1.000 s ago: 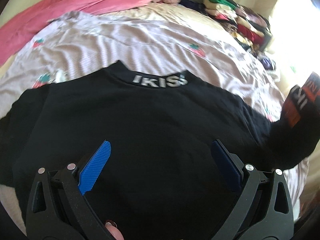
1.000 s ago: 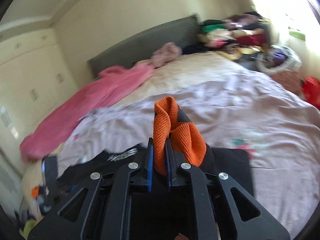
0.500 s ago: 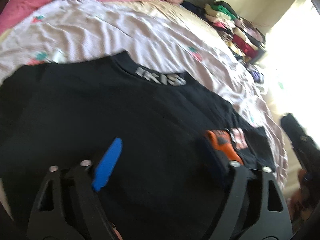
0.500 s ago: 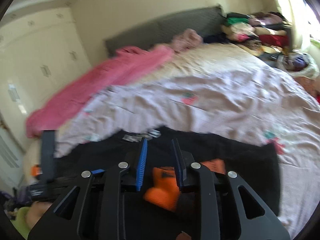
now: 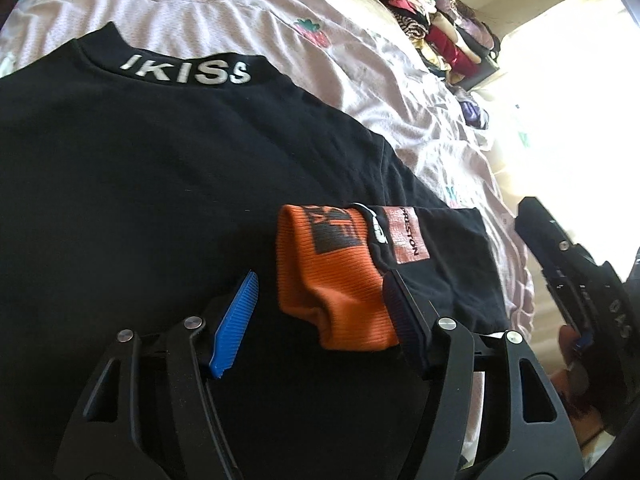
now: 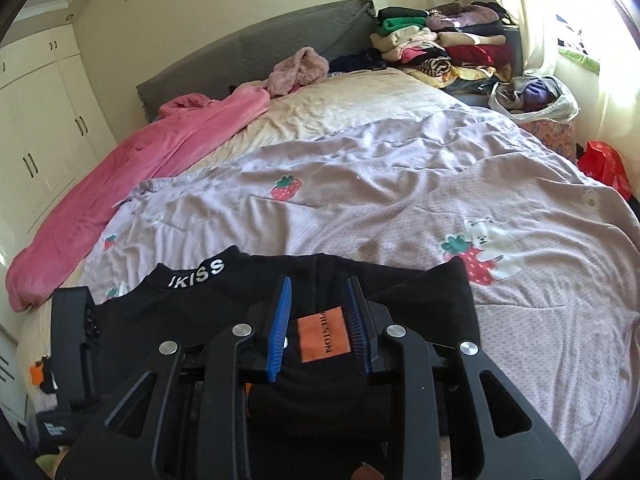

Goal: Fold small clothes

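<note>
A black shirt with "IKISS" on its collar lies flat on the bed. Its sleeve is folded across the body, showing an orange cuff and an orange patch. My left gripper is closing with the cuff between its jaws; the right finger touches the cuff and the blue left pad stands clear. My right gripper hovers over the sleeve's patch with its jaws apart and not pressing on the cloth. The left gripper's body shows at the left edge there.
The bed carries a lilac quilt with strawberry prints and a pink blanket along its left side. Stacked folded clothes sit by the grey headboard. A white bag and a red bag stand at the right.
The right gripper let go of the orange cuff and sank; the sleeve now lies on the shirt. The left gripper moved right to the cuff and its jaws narrowed.
</note>
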`<control>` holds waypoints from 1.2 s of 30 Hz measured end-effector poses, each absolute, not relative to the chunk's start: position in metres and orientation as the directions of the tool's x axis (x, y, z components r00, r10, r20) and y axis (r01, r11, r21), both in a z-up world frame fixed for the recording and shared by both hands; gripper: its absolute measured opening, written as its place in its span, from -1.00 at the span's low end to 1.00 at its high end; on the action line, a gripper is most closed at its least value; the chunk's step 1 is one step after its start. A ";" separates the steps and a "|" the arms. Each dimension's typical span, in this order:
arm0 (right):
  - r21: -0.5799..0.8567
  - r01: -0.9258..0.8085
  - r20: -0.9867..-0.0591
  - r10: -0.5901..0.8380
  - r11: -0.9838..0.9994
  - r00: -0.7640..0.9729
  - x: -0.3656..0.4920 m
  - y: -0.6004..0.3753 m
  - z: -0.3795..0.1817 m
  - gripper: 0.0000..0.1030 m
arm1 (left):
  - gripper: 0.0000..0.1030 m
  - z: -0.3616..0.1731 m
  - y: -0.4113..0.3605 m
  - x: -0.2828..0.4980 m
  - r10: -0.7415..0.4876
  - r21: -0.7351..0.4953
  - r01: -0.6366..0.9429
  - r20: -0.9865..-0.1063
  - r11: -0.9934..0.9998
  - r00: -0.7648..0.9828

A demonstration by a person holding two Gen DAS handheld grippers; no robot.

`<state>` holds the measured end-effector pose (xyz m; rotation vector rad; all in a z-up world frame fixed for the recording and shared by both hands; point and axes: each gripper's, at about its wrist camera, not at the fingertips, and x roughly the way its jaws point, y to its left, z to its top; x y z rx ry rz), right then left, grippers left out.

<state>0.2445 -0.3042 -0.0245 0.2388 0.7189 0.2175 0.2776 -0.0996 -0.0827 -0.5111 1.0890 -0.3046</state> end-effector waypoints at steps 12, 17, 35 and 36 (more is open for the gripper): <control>0.342 -0.019 -0.605 0.235 0.940 0.761 0.244 -0.351 -0.021 -0.46 | -0.93 -0.071 -0.100 0.277 -0.440 -0.513 0.000 -0.736 0.858 0.514; 0.368 0.016 -0.601 0.225 0.930 0.767 0.242 -0.366 -0.022 -0.44 | -0.93 -0.033 -0.077 0.261 -0.381 -0.470 0.024 -0.684 0.882 0.622; 0.311 -0.045 -0.600 0.233 0.949 0.766 0.241 -0.342 -0.017 -0.44 | -0.94 -0.001 0.029 0.230 -0.202 -0.443 -0.143 -0.642 0.885 0.740; 0.305 -0.052 -0.599 0.234 0.951 0.766 0.241 -0.339 -0.016 -0.44 | -0.94 -0.001 0.035 0.228 -0.194 -0.441 -0.152 -0.644 0.885 0.740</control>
